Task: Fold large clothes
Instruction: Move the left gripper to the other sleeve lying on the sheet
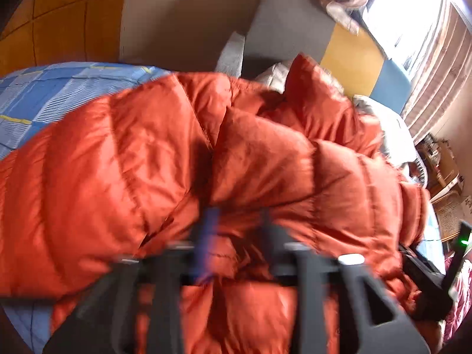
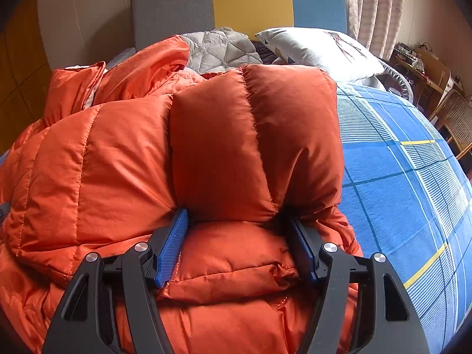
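A puffy orange down jacket [image 1: 147, 147] lies bunched on a bed with a blue checked sheet [image 1: 44, 94]. In the left wrist view the picture is blurred; my left gripper [image 1: 239, 227] hovers low over the jacket's middle with its fingers apart and orange fabric showing in the gap. In the right wrist view the jacket [image 2: 103, 162] has a thick folded sleeve section standing up. My right gripper [image 2: 239, 224] is closed on the base of that fold, and its blue pads [image 2: 174, 244] squeeze the padding from both sides.
The blue sheet [image 2: 398, 191] stretches to the right of the jacket. A grey quilted garment [image 2: 221, 47] and a pillow [image 2: 318, 50] lie by the grey, yellow and blue headboard [image 2: 250, 3]. A cane chair [image 2: 454, 118] and a desk stand beside the bed. Curtains [image 1: 436, 67] hang at the window.
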